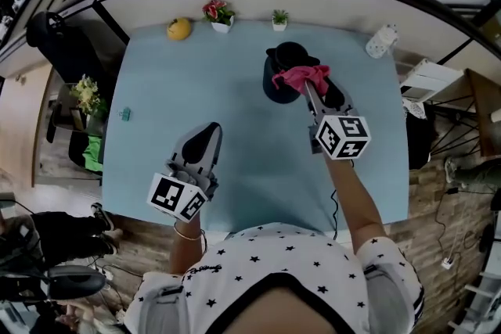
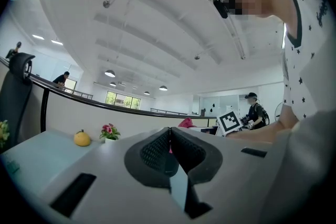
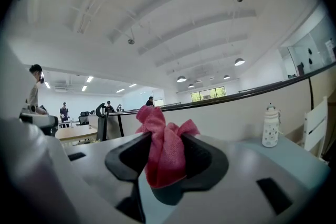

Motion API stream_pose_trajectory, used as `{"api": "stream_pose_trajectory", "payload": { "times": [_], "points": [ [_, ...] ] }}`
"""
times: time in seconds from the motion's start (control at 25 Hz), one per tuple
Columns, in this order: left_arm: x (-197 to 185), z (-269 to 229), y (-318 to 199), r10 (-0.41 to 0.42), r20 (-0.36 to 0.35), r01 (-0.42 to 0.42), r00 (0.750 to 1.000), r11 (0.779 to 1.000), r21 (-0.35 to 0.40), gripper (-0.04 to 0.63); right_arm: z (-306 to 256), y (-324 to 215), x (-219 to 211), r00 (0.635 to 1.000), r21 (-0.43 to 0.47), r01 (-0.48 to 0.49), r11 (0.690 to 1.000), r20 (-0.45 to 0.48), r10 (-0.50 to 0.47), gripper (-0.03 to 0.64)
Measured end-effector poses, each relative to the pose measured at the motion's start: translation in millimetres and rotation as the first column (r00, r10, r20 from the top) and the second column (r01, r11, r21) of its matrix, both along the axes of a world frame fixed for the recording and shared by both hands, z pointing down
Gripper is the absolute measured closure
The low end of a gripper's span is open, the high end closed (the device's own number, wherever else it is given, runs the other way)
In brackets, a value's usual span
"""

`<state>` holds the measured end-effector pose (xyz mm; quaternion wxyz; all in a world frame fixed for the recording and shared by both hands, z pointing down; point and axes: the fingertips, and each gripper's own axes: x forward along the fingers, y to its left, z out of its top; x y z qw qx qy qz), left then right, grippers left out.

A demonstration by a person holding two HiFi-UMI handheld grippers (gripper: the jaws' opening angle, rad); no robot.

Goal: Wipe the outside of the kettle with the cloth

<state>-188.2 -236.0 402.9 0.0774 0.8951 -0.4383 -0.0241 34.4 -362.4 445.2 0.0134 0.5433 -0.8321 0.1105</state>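
Am pinching pink cloth (image 1: 300, 77) in right gripper (image 1: 311, 90) jaws, holding it at black kettle (image 1: 280, 59). Left gripper (image 1: 205, 137) hovering over surface (image 1: 156, 90), jaws pressed together.

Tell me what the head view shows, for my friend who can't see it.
Seen from above, the right gripper holds a pink cloth at a black kettle on a light blue table. The left gripper is shut and empty, nearer the person. A yellow fruit, a flower pot, a small plant and a white bottle sit along the far edge.
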Motion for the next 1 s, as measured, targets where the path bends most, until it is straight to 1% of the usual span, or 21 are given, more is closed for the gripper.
{"api": "stream_pose_trajectory", "payload": {
  "times": [0.24,0.44,0.64,0.8,1.0],
  "points": [
    [-19.6,10.4,-4.1,0.011,-0.005,-0.011,1.0,1.0,-0.024,0.565,20.5,-14.8,-10.7,0.996,-0.027,-0.032,0.999,-0.082,0.03,0.443],
    [-22.6,11.4,-10.0,0.023,0.008,-0.023,1.0,0.999,-0.029,0.565,27.8,-18.8,-9.1,0.996,-0.045,-0.043,0.998,-0.086,0.039,0.443],
    [-13.4,4.2,-14.3,0.005,0.002,-0.005,1.0,1.0,-0.022,0.565,33.7,-19.9,-8.4,0.995,-0.045,0.001,0.999,-0.099,-0.005,0.443],
    [-7.3,-2.5,-14.7,-0.003,-0.008,0.003,1.0,1.0,-0.016,0.565,34.9,-22.0,-8.6,0.993,-0.024,0.039,0.999,-0.113,-0.041,0.445],
    [-3.2,4.3,-9.0,-0.03,0.003,0.03,1.0,0.999,-0.042,0.565,42.7,-17.2,-8.7,0.991,-0.042,0.05,0.998,-0.124,-0.054,0.446]
  ]
}}
